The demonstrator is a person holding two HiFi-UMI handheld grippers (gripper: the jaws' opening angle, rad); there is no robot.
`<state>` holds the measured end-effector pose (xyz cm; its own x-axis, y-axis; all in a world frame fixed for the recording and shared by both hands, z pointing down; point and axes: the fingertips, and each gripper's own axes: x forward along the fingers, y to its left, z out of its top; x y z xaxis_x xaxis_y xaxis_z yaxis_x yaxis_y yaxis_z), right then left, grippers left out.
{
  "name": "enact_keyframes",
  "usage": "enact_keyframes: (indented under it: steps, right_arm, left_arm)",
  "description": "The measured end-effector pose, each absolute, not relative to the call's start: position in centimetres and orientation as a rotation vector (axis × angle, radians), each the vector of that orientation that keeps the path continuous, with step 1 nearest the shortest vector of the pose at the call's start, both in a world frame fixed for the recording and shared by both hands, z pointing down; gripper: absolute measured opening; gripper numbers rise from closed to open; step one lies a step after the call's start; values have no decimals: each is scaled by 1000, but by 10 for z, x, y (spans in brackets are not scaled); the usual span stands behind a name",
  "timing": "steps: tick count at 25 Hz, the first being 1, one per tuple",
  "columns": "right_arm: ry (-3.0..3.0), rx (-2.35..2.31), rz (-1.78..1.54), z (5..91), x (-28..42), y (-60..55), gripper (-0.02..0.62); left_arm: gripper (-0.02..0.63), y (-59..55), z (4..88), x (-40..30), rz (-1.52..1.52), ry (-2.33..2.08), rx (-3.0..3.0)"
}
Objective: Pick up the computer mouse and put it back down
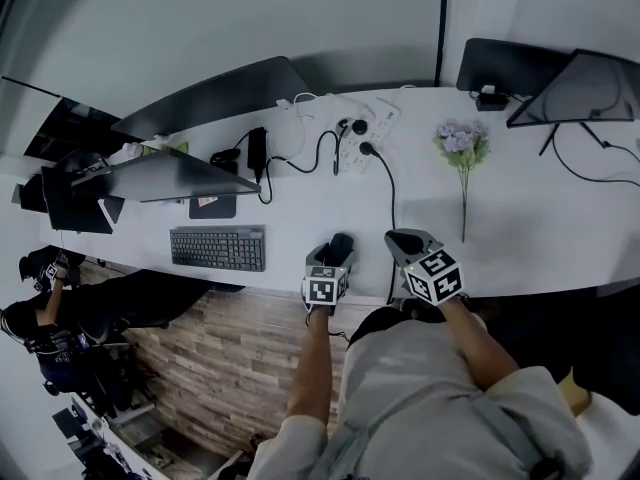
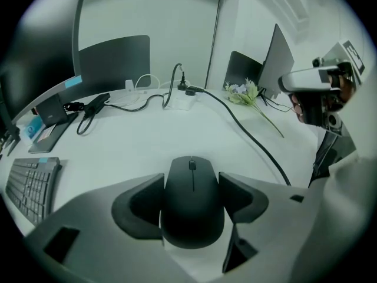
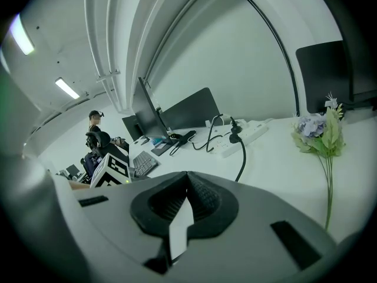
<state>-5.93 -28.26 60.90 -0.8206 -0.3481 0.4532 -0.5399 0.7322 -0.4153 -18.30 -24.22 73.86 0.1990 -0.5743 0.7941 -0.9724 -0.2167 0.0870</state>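
We find the left gripper (image 2: pixel 191 183) closed on the computer mouse (image 2: pixel 193 211): the mouse sits between its two jaws, and both pads seem to press on its sides. It hangs low over the desk (image 2: pixel 147 140), or perhaps rests on it; we cannot tell which. So the grasp is made, but whether the lift is done or yet to come the pictures do not settle. The right gripper (image 3: pixel 187 187), just beside to the right, has its jaws together and holds nothing.

Cool, even light from ceiling strips (image 3: pixel 66 88); soft shadows on the white counter (image 1: pixel 520 238). Every view bulges and darkens toward its corners.
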Motion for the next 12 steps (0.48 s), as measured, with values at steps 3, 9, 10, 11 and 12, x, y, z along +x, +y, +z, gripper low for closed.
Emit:
enact_keyframes:
  steps: [3,9,10,11,12]
  right_arm:
    - [-2591,690,769,609,-60,-282,8]
    - [-2590,686,751,607,-63,-277,8]
    - [-2591,687,748,606,-64,-276,8]
    - [-2592,689,744,605,-65,-276,8]
    - [-2595,690,737,604,-66,-274,8]
  left_arm:
    - [290,-241,742,-182,881,-1424,1879]
    - [295,-242,746,-184,820,-1430,1860]
    - [295,-242,746,-183,826,-1433,1861]
    - [295,-242,746,-183,831,-1434,1862]
    - [295,-242,746,-183,835,-1432,1867]
